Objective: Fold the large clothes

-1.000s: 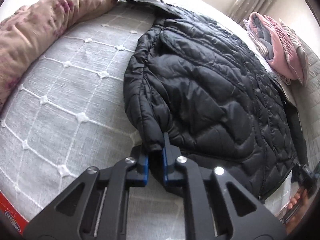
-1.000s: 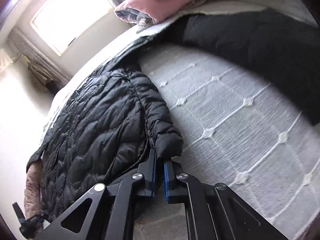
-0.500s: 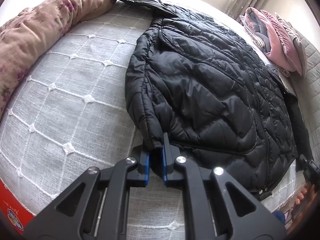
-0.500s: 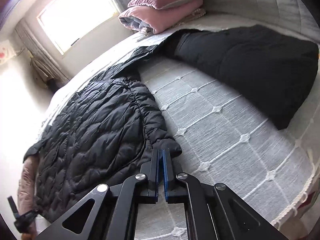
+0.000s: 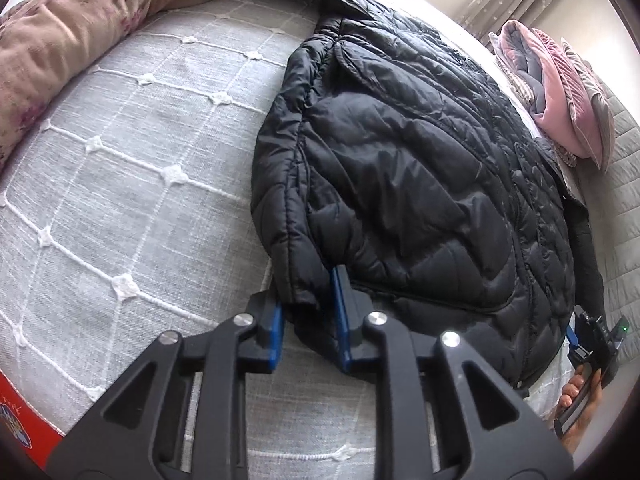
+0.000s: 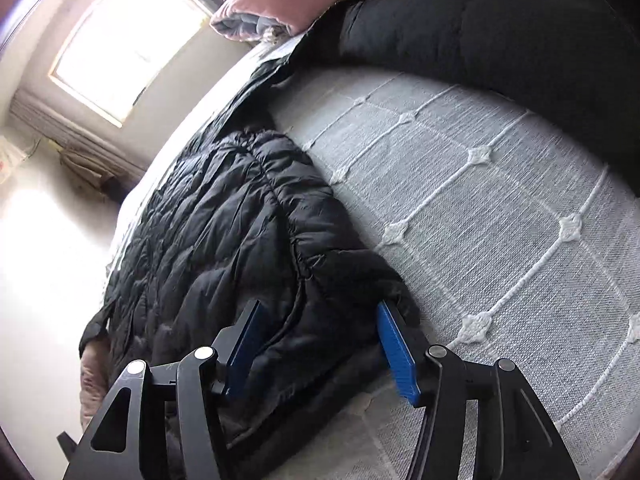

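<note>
The black quilted puffer jacket (image 5: 420, 184) lies spread flat on the bed (image 5: 132, 184), over its grey bedspread stitched with white diamonds. The left gripper (image 5: 308, 320) has its jaws parted, loosely straddling a sleeve cuff (image 5: 298, 280). The right gripper (image 6: 320, 344) has jaws spread wide around the jacket's other cuff (image 6: 360, 280). Folded pink blankets (image 5: 560, 112) sit beyond the jacket.

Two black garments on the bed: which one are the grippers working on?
The shiny quilted puffer jacket, lying flat near the bed edge; both open grippers, left and right, straddle its corners. The other, a matte, unquilted dark garment, lies untouched beside the pink bedding.
</note>
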A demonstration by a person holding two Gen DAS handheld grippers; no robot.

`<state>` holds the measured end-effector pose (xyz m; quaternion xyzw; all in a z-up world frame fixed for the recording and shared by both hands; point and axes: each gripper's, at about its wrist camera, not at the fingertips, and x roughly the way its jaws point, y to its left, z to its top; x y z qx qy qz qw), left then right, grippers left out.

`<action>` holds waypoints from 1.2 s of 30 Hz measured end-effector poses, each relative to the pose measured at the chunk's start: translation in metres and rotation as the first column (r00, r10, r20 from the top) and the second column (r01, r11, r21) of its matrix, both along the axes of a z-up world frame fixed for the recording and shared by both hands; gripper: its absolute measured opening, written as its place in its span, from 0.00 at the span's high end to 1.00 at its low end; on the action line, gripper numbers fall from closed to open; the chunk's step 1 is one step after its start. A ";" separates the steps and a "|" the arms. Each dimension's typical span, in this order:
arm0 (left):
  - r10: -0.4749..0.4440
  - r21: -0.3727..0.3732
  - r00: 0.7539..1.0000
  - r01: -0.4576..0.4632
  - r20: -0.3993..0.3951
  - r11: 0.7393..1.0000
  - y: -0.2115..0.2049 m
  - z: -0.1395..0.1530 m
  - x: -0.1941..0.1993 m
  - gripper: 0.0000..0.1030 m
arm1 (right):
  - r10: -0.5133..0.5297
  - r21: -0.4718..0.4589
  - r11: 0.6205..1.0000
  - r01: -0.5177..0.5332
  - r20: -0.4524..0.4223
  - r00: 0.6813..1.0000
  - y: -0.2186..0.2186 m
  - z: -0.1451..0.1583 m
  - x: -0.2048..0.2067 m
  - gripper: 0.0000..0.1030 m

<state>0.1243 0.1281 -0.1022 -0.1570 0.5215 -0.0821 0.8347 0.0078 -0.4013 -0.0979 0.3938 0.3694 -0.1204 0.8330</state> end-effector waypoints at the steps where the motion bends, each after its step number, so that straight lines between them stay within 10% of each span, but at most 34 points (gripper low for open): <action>1: 0.003 0.004 1.000 -0.003 0.003 1.000 0.000 0.000 0.001 0.81 | 0.006 -0.006 1.000 -0.006 0.005 1.000 0.001 0.000 0.001 0.43; 3: 0.013 0.005 1.000 -0.013 0.016 1.000 0.001 0.001 0.000 0.87 | 0.028 -0.034 0.999 -0.028 -0.001 1.000 0.004 0.000 0.003 0.57; 4: 0.019 0.008 1.000 -0.020 0.018 1.000 0.000 0.001 0.000 0.88 | 0.038 -0.071 0.997 -0.039 -0.018 0.999 0.006 0.001 0.005 0.96; 12: 0.028 0.022 0.999 -0.029 0.043 0.999 0.001 0.017 -0.006 0.89 | -0.051 -0.211 0.977 0.037 -0.062 0.997 0.016 0.026 -0.025 0.99; 22: 0.151 -0.011 0.982 -0.151 0.117 0.989 0.042 0.059 0.025 0.30 | 0.088 -0.346 0.933 -0.097 -0.040 0.995 0.071 0.085 0.007 0.82; 24: 0.168 -0.002 0.975 -0.170 0.144 0.986 0.047 0.072 0.041 0.27 | 0.175 -0.363 0.915 -0.179 -0.043 0.984 0.097 0.093 0.027 0.64; 26: 0.170 -0.007 0.974 -0.171 0.153 0.985 0.054 0.086 0.064 0.27 | 0.229 -0.382 0.895 -0.229 -0.045 0.972 0.120 0.097 0.048 0.25; 36: 0.317 -0.032 0.928 -0.317 0.197 0.948 0.128 0.138 0.227 0.25 | 0.444 -0.430 0.795 -0.428 -0.069 0.893 0.213 0.090 0.145 0.24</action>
